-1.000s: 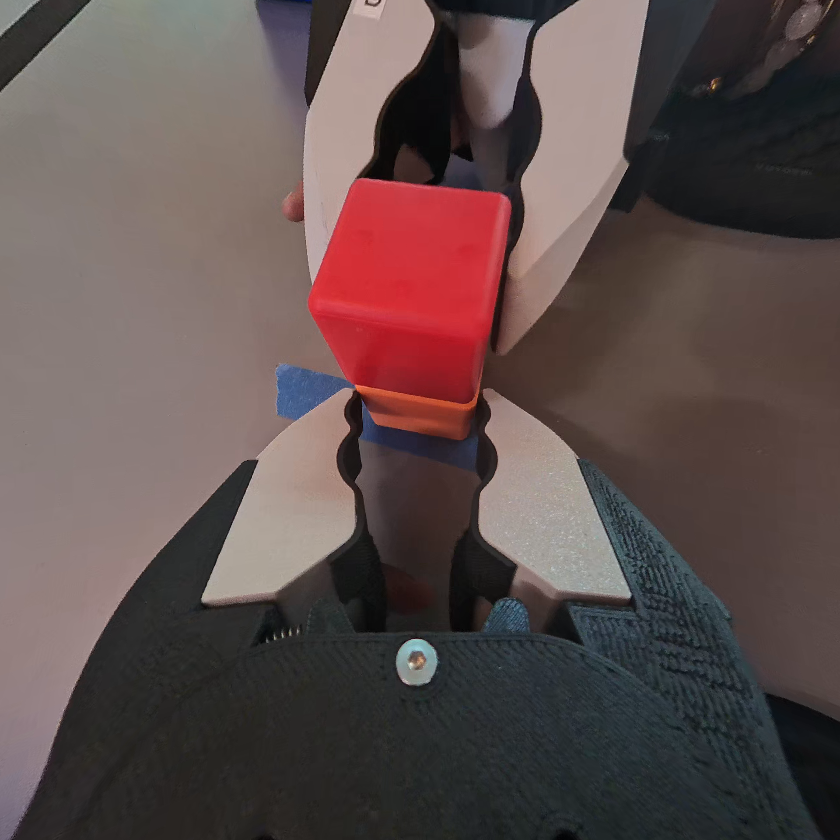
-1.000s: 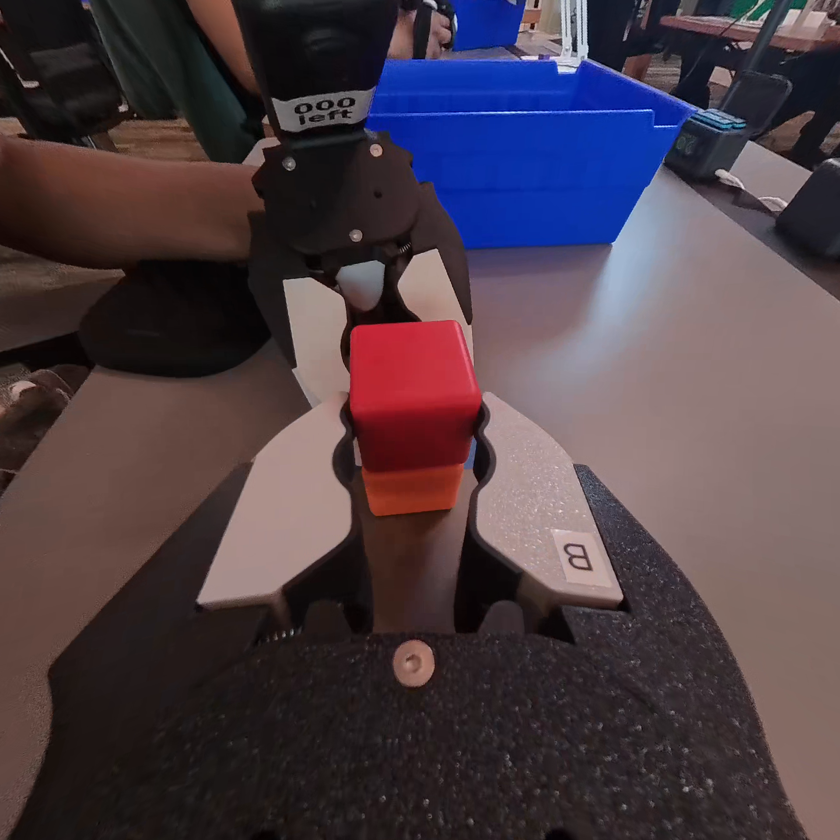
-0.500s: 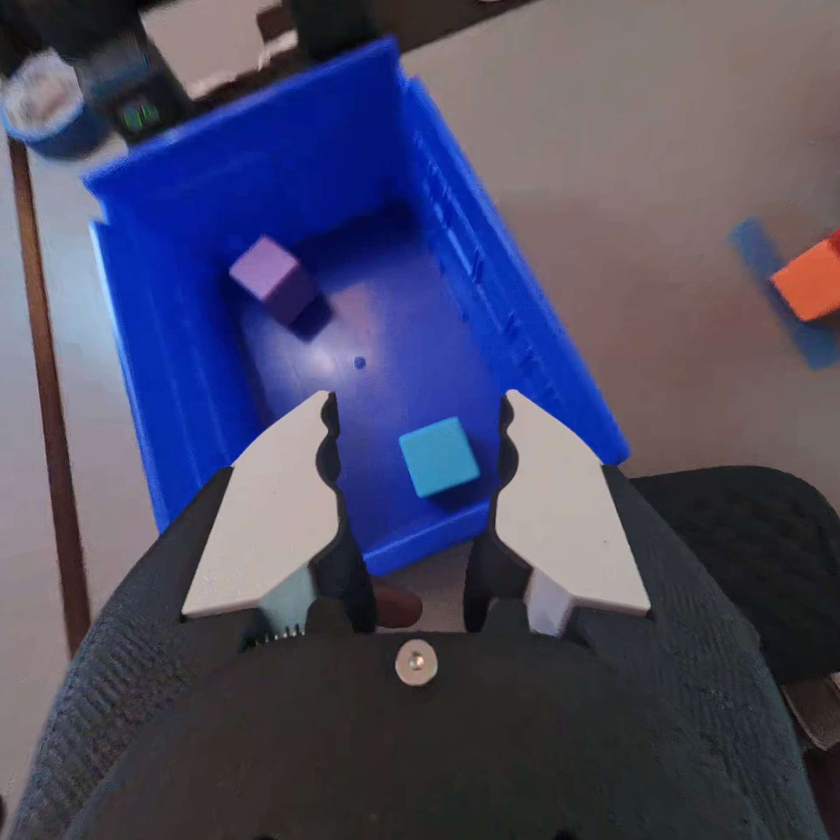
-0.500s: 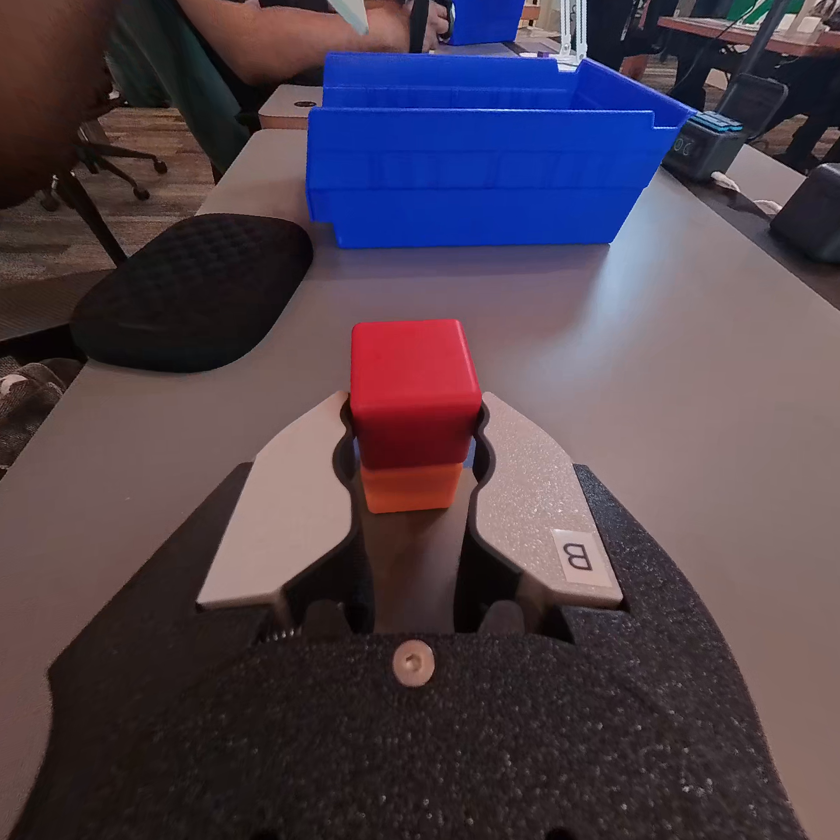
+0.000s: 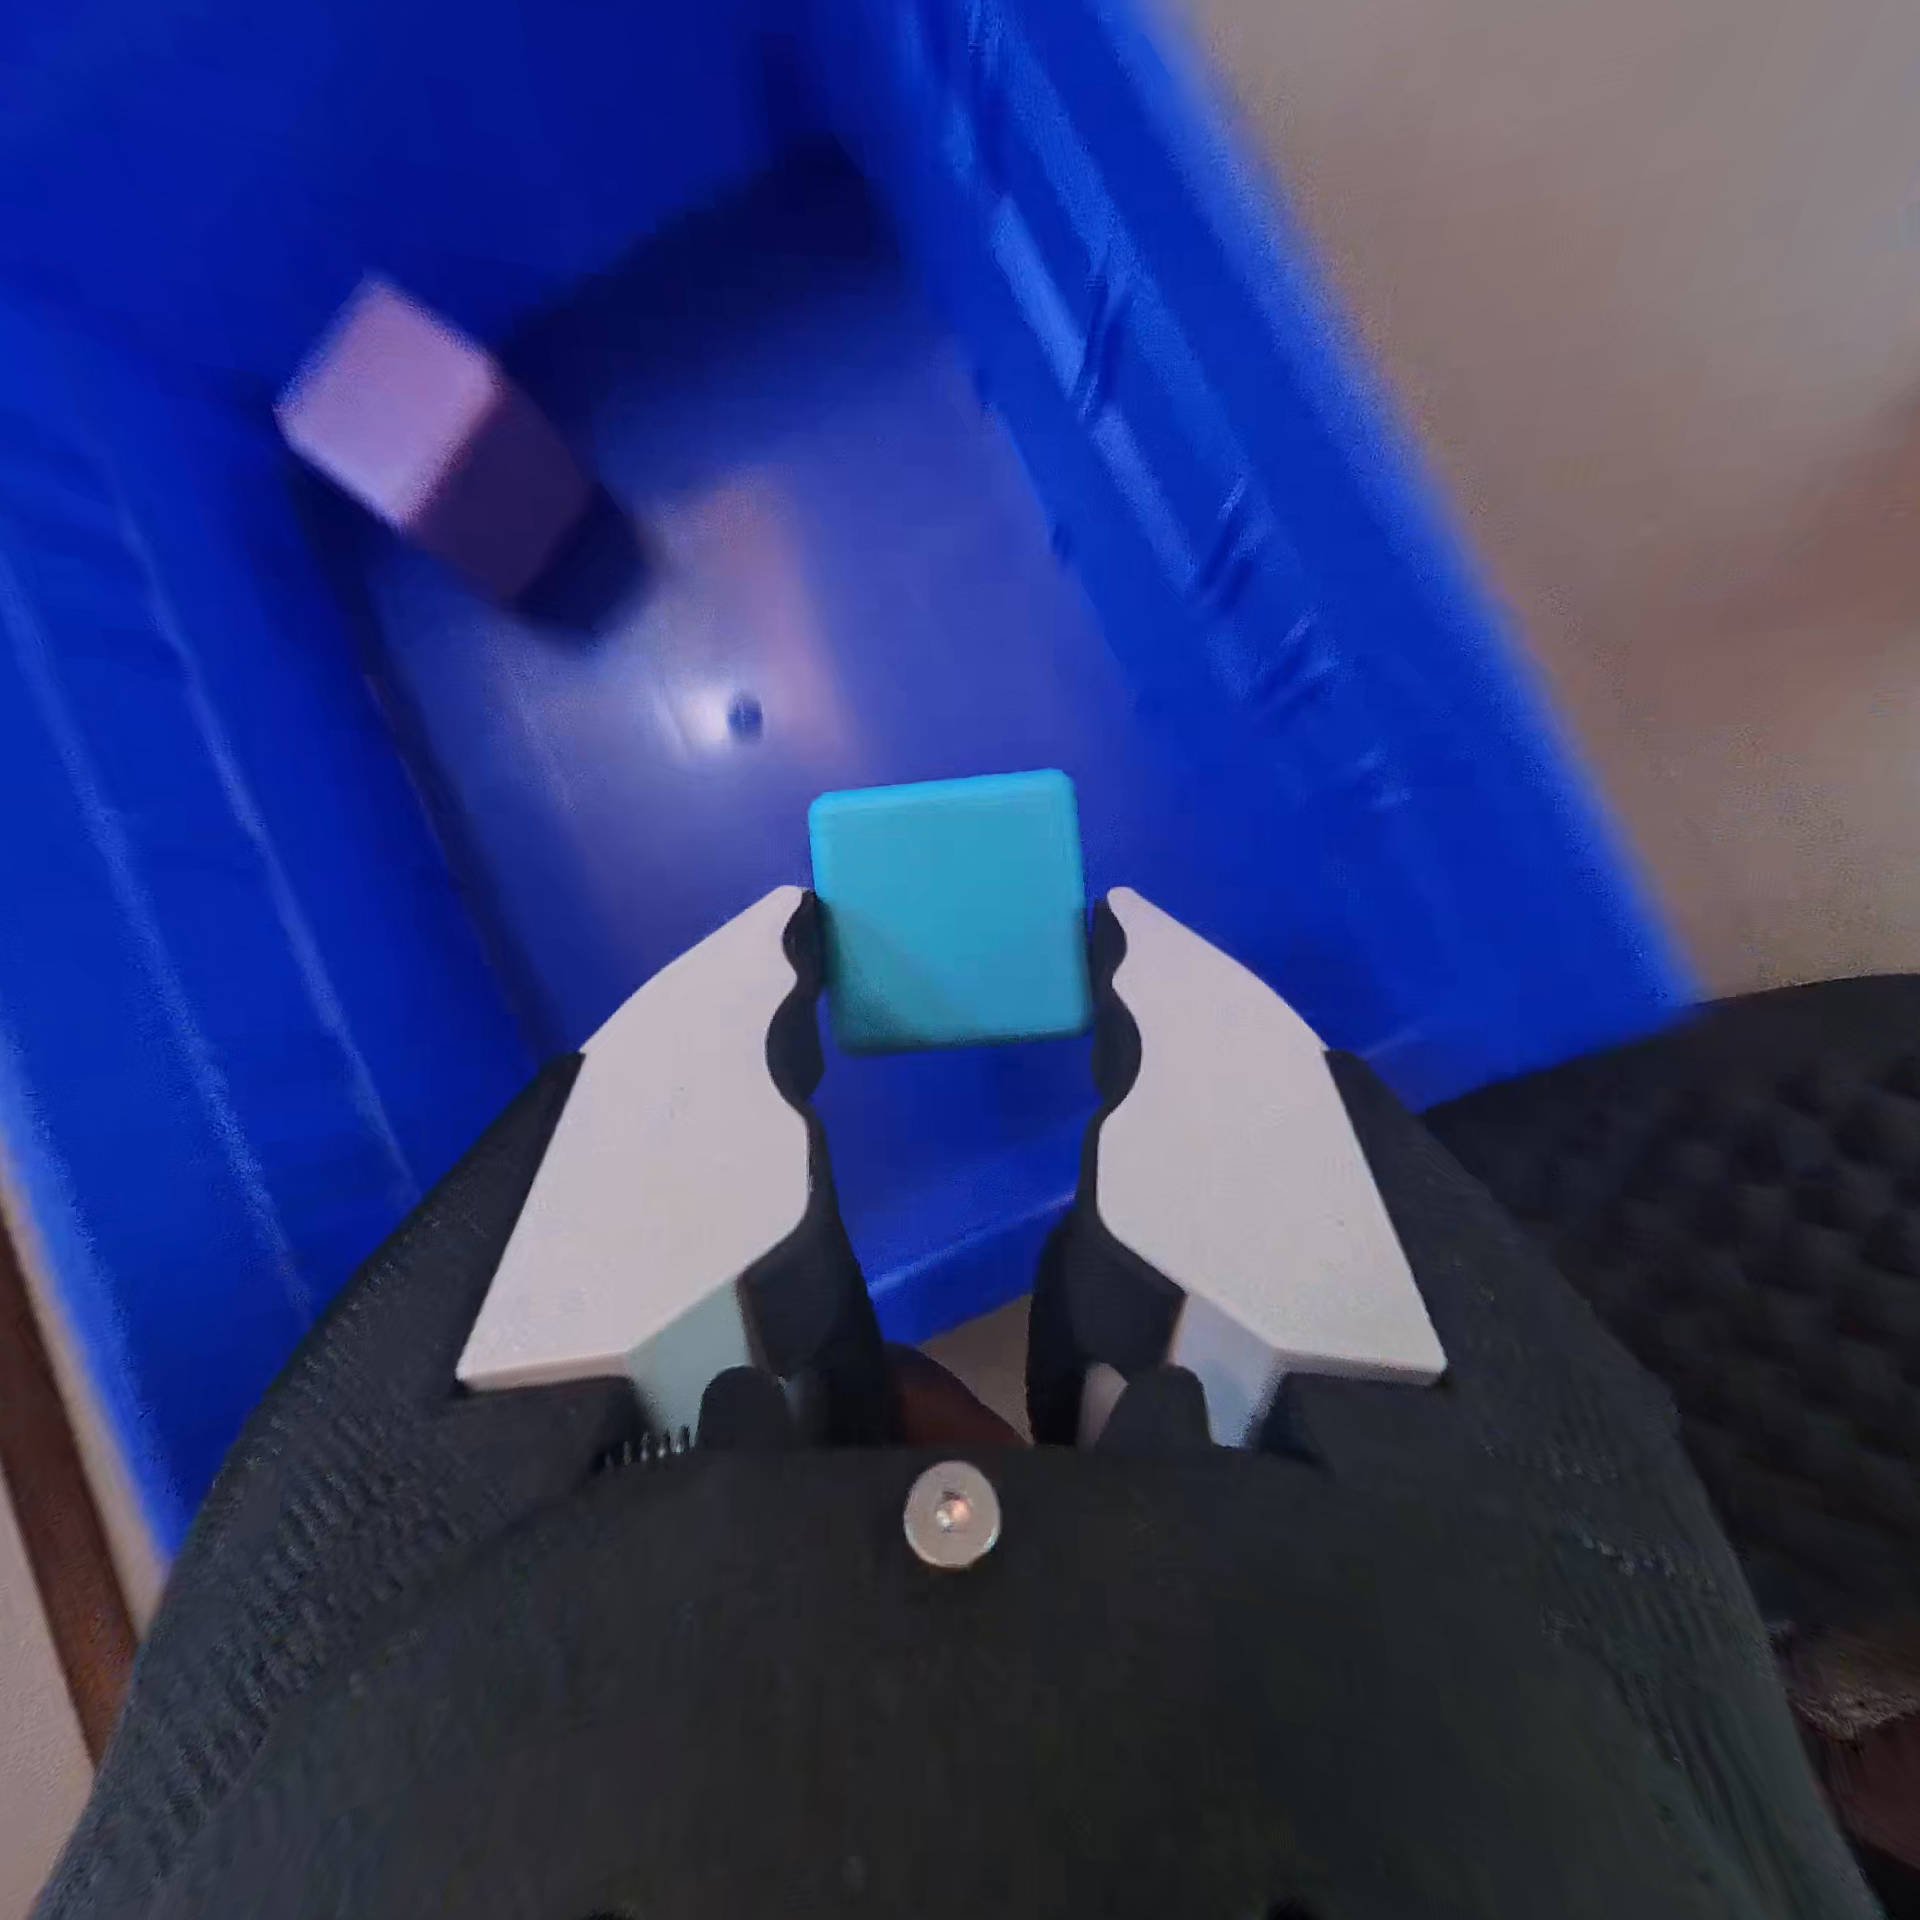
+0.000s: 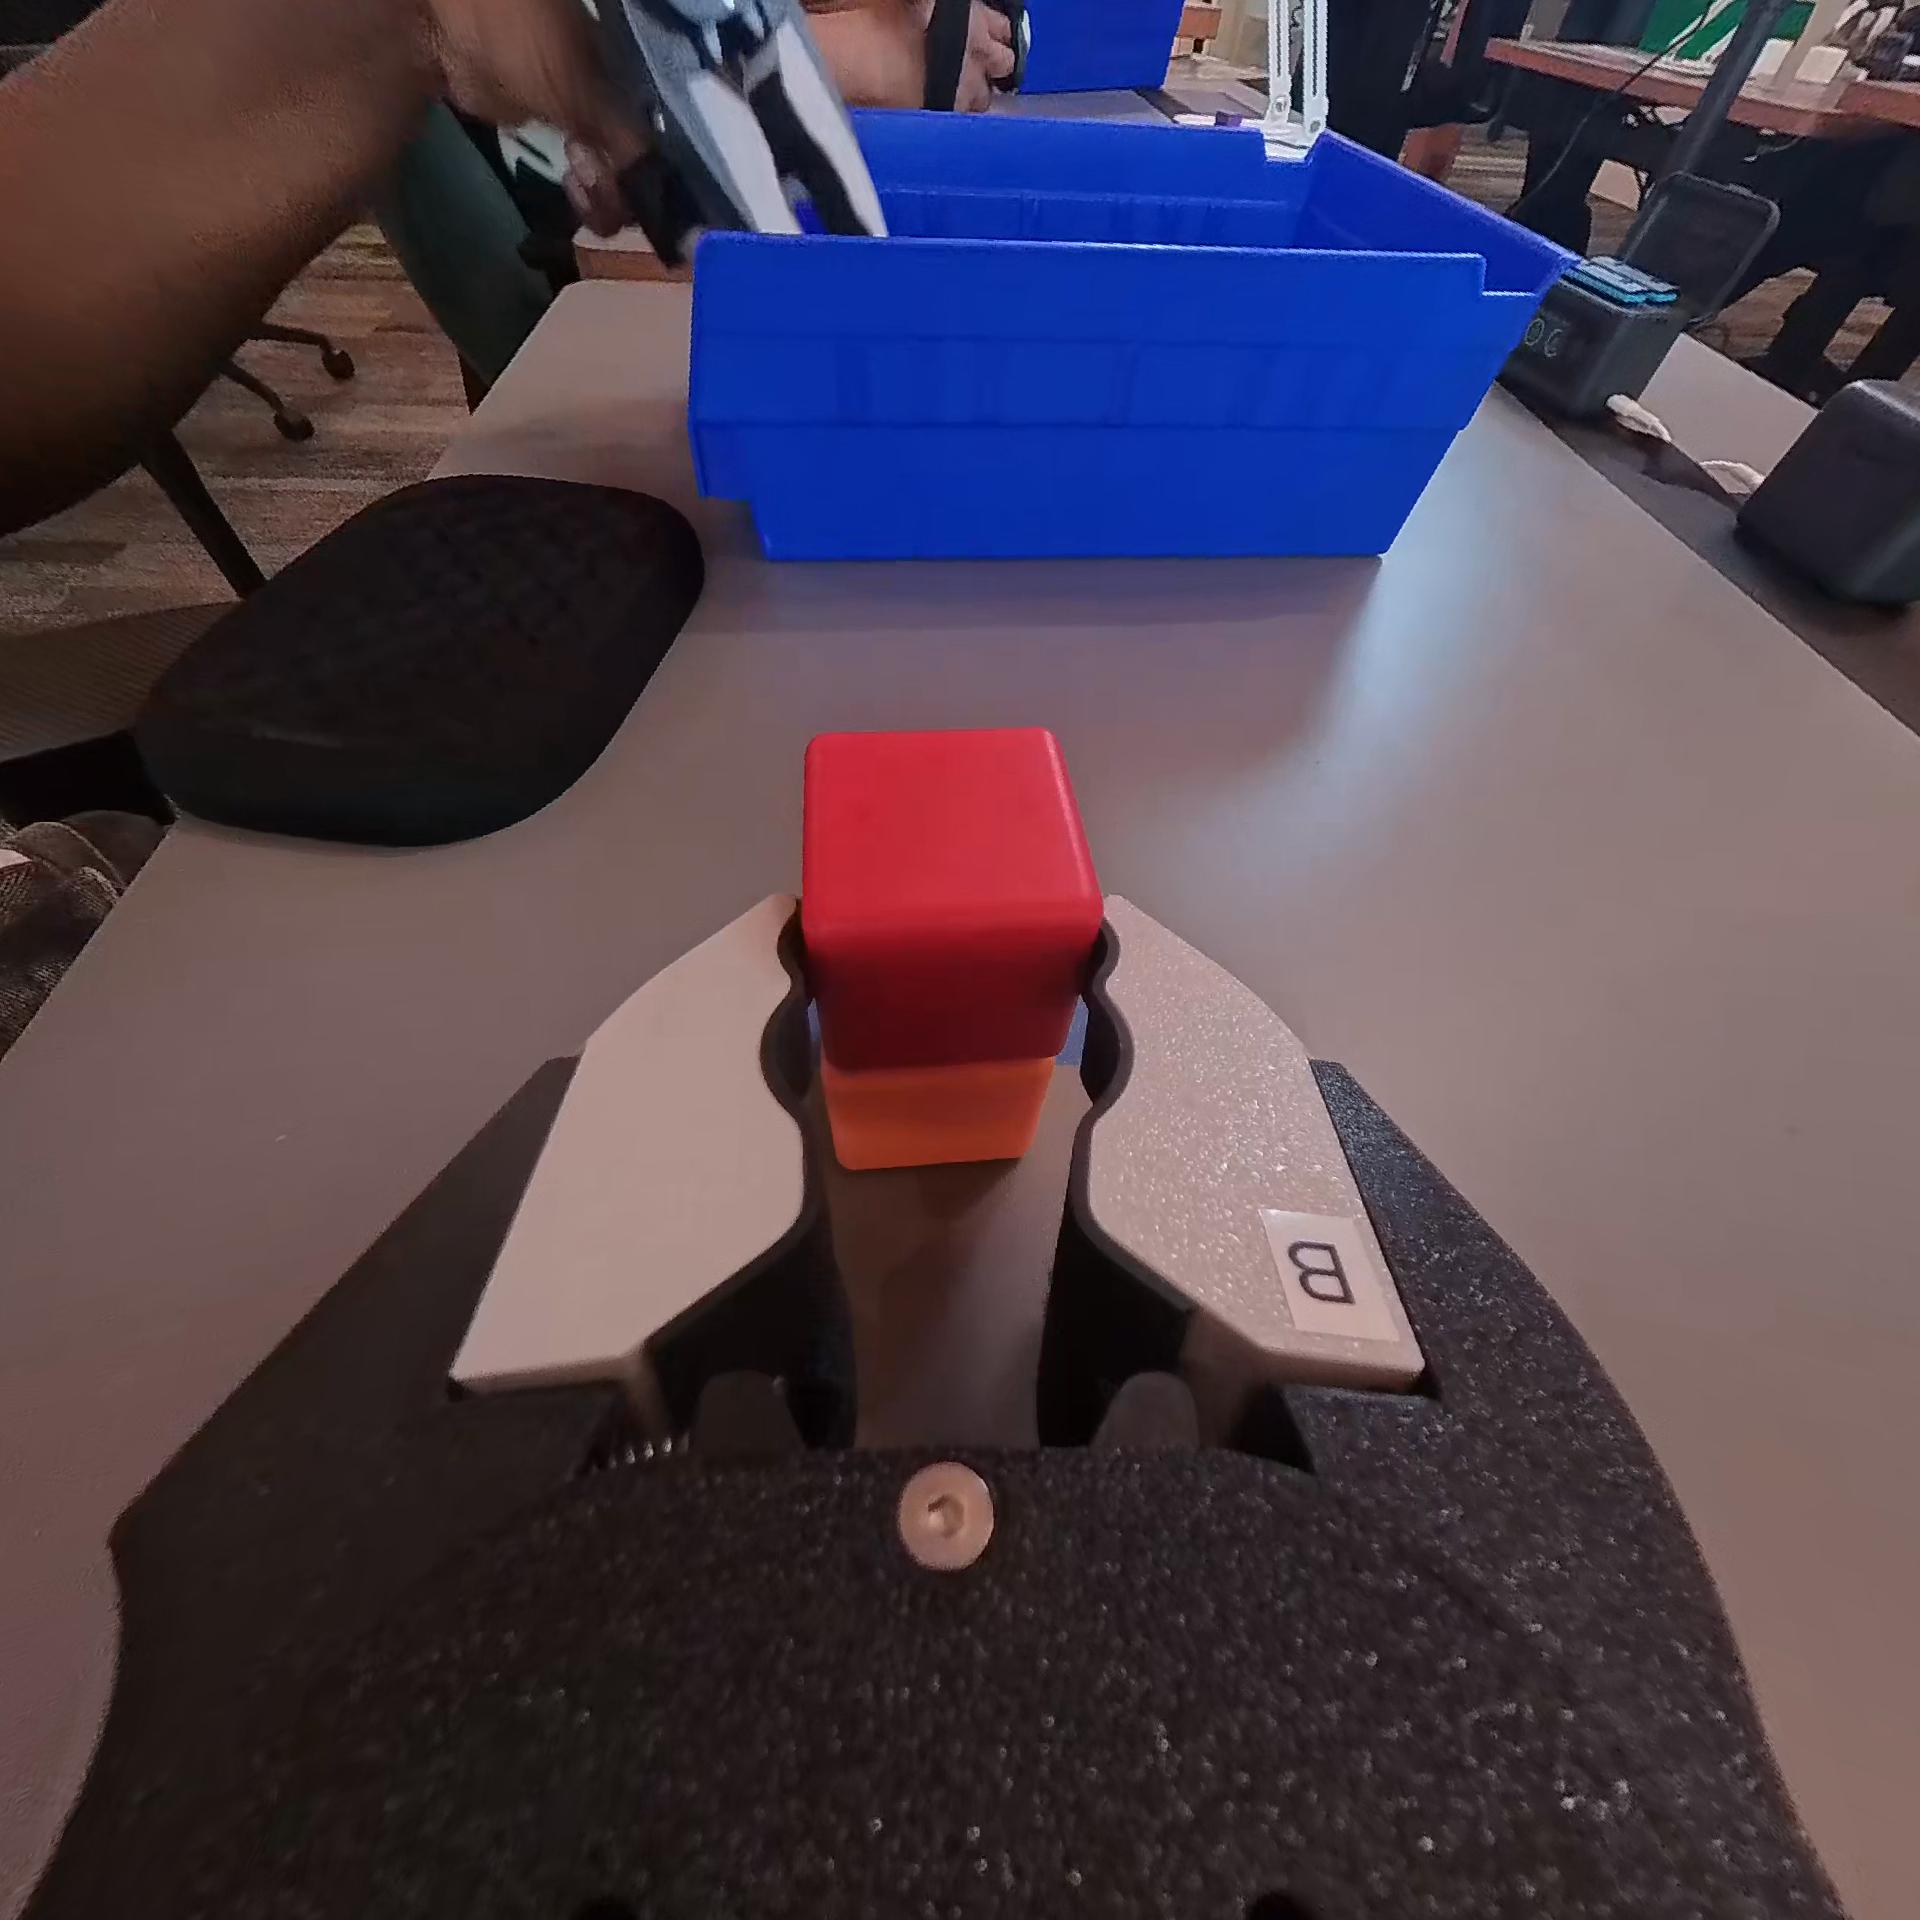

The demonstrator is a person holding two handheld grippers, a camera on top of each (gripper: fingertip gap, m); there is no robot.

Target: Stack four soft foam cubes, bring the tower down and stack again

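Observation:
My left gripper is shut on a teal foam cube inside the blue bin; both pads touch its sides. A purple cube lies farther back on the bin floor. In the right wrist view the left gripper shows blurred above the bin's near left corner. My right gripper is shut on a red cube that sits on an orange cube on the grey table.
A black cushioned pad lies at the table's left edge beside the bin, and shows in the left wrist view. Two dark devices stand at the far right. A person's arm reaches in from the left. My right fingertips sit around 30 centimetres from my left ones.
My left gripper left the red-and-orange stack, swung over to the blue bin, opened wider above the teal cube, then closed on it. My right gripper kept its hold on the red cube.

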